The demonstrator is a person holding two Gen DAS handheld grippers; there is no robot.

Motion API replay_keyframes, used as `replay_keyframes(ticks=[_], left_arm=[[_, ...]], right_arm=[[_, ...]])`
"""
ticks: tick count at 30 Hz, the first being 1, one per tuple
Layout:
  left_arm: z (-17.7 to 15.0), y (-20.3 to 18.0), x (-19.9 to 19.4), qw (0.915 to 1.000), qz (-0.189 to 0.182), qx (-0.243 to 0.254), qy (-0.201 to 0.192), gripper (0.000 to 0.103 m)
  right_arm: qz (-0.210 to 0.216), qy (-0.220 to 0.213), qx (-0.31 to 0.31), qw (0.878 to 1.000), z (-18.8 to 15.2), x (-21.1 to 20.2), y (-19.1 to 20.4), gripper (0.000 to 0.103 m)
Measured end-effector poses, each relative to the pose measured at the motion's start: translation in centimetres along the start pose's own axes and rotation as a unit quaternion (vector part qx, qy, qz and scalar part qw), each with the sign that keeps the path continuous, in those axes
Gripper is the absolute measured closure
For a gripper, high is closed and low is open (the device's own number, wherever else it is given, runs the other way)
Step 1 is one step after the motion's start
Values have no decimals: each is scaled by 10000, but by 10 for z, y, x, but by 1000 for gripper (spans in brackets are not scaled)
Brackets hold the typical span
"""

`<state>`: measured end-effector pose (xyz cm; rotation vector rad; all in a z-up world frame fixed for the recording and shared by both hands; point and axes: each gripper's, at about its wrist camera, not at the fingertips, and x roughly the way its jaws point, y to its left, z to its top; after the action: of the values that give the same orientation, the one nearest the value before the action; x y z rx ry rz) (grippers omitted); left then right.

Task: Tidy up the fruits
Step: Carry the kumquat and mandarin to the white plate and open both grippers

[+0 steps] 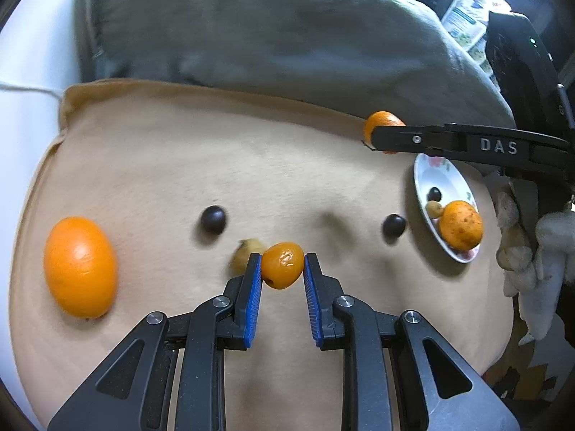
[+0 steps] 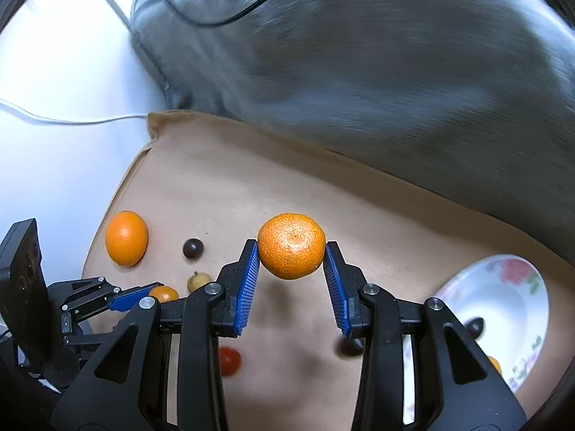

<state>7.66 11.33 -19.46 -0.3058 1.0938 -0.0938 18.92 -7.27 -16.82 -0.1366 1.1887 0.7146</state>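
Gripping a kumquat [image 1: 282, 265], the left gripper [image 1: 283, 264] hangs over the cushion's [image 1: 151, 165] middle. The right gripper [image 2: 291, 253] clamps a mandarin [image 2: 291, 246] near the back edge. The bowl [image 2: 503, 287] sits at the right edge.

Soft indoor light casts faint shadows on the tan cushion [image 1: 179, 165], while the grey blanket [image 2: 395, 72] smears with motion blur and fisheye edges bend darkly.

tan cushion [image 1: 179, 165], grey pillow [image 1: 251, 28] — white floor [image 2: 54, 72]
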Motion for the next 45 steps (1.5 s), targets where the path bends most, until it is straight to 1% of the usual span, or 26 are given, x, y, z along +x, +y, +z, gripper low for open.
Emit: replay_keyframes(ticks=[11,21,31,36,45], left_arm=[[16,-54,11,9985,-267,482,43,81],[32,-96,27,9950,-508,857,119,82],[41,-137,42,9904,-687,1177,211,82],[51,-148,50,9891,-683,1280,236,82],[60,-163,67,9889,-657,1289,324,82]], right_arm=[[-361,-237,677,9968,-35,-54,-78,64],[-635,-312,1155,9908,-58,-77,-137,64],[-711,-316,1467,9861,-74,-86,-172,64],[-680,-320,1606,9842,-82,-86,-182,64],[-636,-257,1708,9829,-87,-81,-193,64]])
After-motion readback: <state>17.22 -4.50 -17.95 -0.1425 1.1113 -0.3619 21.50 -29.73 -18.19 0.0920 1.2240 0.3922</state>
